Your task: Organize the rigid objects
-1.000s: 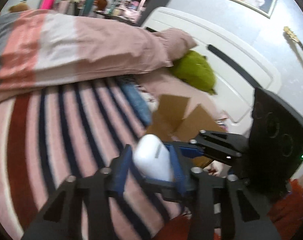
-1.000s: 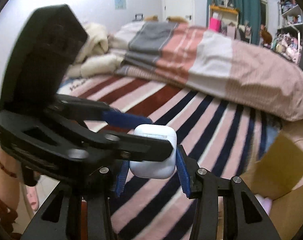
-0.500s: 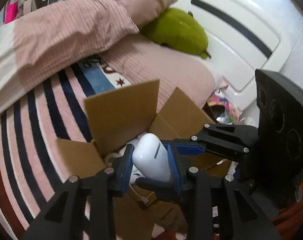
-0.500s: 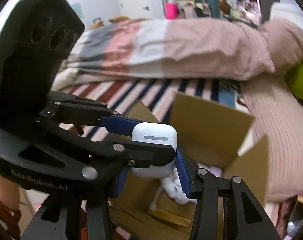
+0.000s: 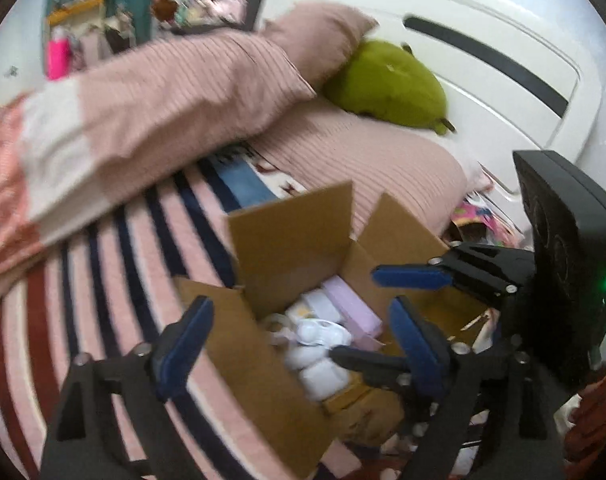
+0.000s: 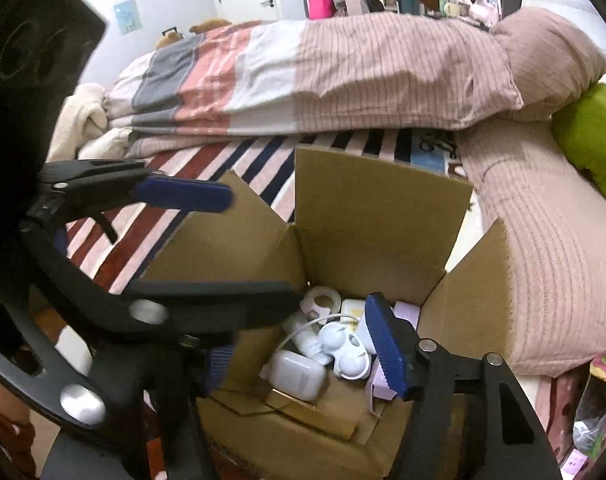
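Left wrist view: close above the open cardboard box, angled down over the striped bedspread toward the white headboard. Right wrist view: equally close, angled down into the same box from its other side, facing the folded duvet and far shelves. Shared by both: box, bedspread, duvet, green plush.

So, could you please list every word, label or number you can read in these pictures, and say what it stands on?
No text can be read in either view.
Dark lettering on the bedsheet's blue patch: too blurred to read.
Wall poster: too small to tell whether it bears any words.
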Available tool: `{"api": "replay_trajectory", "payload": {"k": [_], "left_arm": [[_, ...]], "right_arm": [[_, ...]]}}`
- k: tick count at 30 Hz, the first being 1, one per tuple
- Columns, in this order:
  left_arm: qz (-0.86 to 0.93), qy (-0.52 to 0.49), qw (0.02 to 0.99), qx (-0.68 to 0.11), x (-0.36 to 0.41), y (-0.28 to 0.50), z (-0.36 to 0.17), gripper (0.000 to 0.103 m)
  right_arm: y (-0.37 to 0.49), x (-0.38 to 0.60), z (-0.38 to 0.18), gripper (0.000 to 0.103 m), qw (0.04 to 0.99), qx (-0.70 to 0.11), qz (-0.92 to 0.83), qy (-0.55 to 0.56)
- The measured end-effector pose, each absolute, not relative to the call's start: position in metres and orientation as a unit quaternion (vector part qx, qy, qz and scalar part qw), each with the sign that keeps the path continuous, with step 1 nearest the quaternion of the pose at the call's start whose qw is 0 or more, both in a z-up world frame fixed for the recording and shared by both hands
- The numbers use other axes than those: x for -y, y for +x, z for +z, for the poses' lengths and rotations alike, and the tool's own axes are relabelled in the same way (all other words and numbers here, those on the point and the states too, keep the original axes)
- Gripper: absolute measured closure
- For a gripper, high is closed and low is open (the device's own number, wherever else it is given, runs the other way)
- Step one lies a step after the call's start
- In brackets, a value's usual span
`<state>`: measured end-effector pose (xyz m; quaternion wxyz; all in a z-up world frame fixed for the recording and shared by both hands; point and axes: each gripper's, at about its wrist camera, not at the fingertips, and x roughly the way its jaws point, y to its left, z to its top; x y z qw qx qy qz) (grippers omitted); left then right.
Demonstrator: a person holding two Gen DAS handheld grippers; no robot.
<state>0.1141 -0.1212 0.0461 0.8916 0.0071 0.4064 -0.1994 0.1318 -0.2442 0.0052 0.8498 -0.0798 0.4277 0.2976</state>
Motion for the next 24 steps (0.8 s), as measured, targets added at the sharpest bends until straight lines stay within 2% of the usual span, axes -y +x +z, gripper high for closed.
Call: {"api": "replay_trajectory", "payload": {"k": [4,6,8,16,21,24], "left_arm": [[-0.125,0.016,0.926,-0.356,0.094,0.082,0.063,0.008],[-0.089,0.010,0.935,-0.343,0.080,0.069,0.067,0.008],[-0.059,-0.001,0.942,-0.331,0.065,0.058,0.069,0.008],[0.023,-0.046,0.952,-0.302,0.018,0.021,0.064,0.008],[0.036,-0.059,0.948,-0.310,0.009,0.016,0.054,0.008],[0.038,-0.064,0.947,-0.314,0.008,0.015,0.050,0.008]], "right_arm": [[0.119,0.242,0.018,0.018,0.863,-0.388,0.312,-0.088],[0.111,0.242,0.026,0.016,0.870,-0.361,0.323,-0.088],[0.104,0.240,0.031,0.005,0.875,-0.339,0.333,-0.087],[0.077,0.225,0.050,0.000,0.883,-0.265,0.375,-0.098],[0.073,0.221,0.045,0.000,0.892,-0.261,0.347,-0.122],[0.077,0.225,0.040,0.000,0.890,-0.281,0.347,-0.091]]}}
